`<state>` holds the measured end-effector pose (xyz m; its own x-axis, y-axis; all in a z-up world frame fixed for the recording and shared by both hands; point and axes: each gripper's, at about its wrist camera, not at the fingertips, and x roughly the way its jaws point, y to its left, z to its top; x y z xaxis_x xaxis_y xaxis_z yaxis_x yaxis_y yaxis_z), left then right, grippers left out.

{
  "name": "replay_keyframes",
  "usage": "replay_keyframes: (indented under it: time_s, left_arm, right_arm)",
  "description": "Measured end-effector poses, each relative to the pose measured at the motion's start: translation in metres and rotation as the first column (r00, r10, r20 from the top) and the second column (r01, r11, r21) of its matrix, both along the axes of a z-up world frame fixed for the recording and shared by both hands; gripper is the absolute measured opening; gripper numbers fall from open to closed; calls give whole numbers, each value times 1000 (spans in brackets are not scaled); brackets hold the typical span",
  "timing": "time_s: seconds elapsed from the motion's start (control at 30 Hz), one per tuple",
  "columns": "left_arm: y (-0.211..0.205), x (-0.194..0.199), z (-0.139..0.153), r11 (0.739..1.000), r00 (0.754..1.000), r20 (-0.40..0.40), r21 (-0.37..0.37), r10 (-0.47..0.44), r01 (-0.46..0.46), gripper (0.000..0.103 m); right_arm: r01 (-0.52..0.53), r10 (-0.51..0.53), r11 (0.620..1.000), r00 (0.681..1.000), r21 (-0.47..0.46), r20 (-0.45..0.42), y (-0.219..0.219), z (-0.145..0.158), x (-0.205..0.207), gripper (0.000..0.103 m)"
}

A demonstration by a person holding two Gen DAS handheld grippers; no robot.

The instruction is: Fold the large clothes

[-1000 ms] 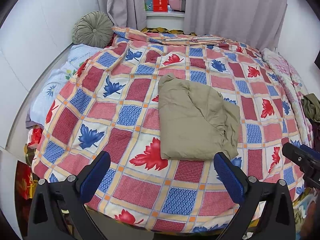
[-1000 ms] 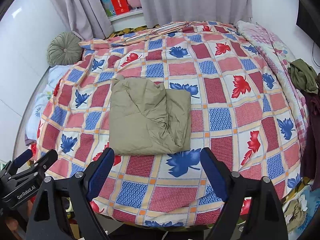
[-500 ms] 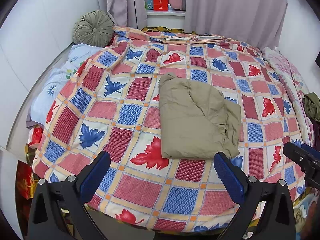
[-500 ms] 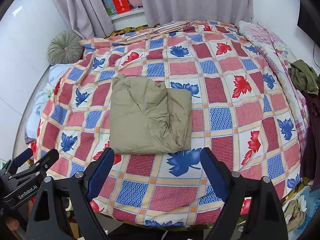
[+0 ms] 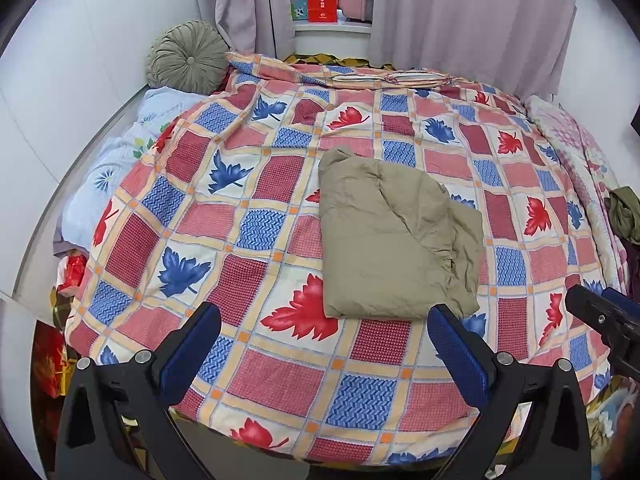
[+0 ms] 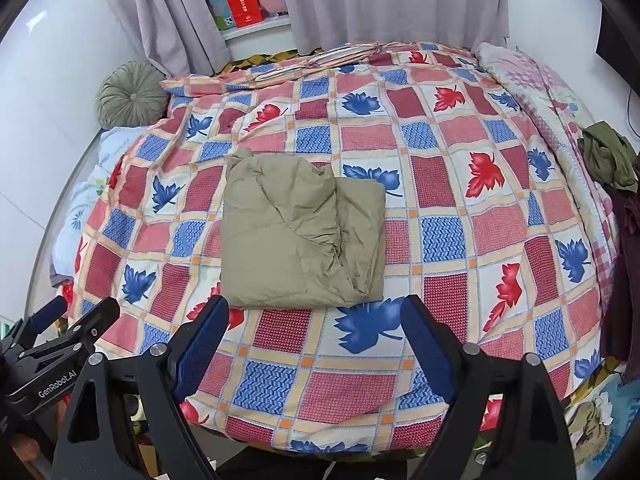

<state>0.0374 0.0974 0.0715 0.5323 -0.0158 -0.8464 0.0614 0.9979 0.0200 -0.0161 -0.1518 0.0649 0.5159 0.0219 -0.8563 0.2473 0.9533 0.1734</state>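
Two grippers are in your hands, and neither has hold of anything. Your left gripper [image 5: 324, 344] has its blue-padded jaws spread wide with only bedcover showing between them; your right gripper [image 6: 316, 336] stands just as wide, also empty. Both hang over the near edge of the bed, tilted down toward it and clear of the cloth.

Just beyond your fingertips lies the khaki-green padded garment [image 5: 394, 240], folded into a rough rectangle on the red, blue and cream leaf-patterned quilt [image 5: 256, 224]. It sits near the middle of the bed, a little toward the near edge, its near hem just past your jaws. Its left side is a clean straight fold; the right side is looser, with a puckered flap and a lower layer sticking out.

Further out, a round olive pleated cushion [image 5: 186, 58] rests at the far left corner, and a crumpled dark-green garment [image 6: 608, 156] lies at the right edge.

By my reading, this piece is essentially folded, and what is left is tidying that ragged right side. The crumpled garment at the right edge looks unfolded, so it may be next.
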Motion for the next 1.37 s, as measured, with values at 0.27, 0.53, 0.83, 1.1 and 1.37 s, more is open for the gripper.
replay_keyframes:
  time_s: [0.27,0.53,0.83,1.1,1.37]
  left_arm:
    - [0,0,0,1000,1000,-1,-1,0,0,103]
    - [0,1,0,1000,1000,-2,0,0,0,103]
    - [1,2,0,1000,1000,-3,0,-1,1,103]
    - [2,2,0,1000,1000,-2,1,-1,1,103]
    - [5,1,-1,1000,1000,-1,-4,-8,8,103]
  right_arm:
    - [1,-1,1000,1000,1,-1,0,0,1,89]
    - [1,-1,1000,1000,0,0,1,0,0,89]
    - [1,-1,1000,1000,1,0,1,1,1,89]
    - [2,-2,1000,1000,1,-1,1,0,0,89]
    - [2,-2,1000,1000,2,-2,1,0,1,89]
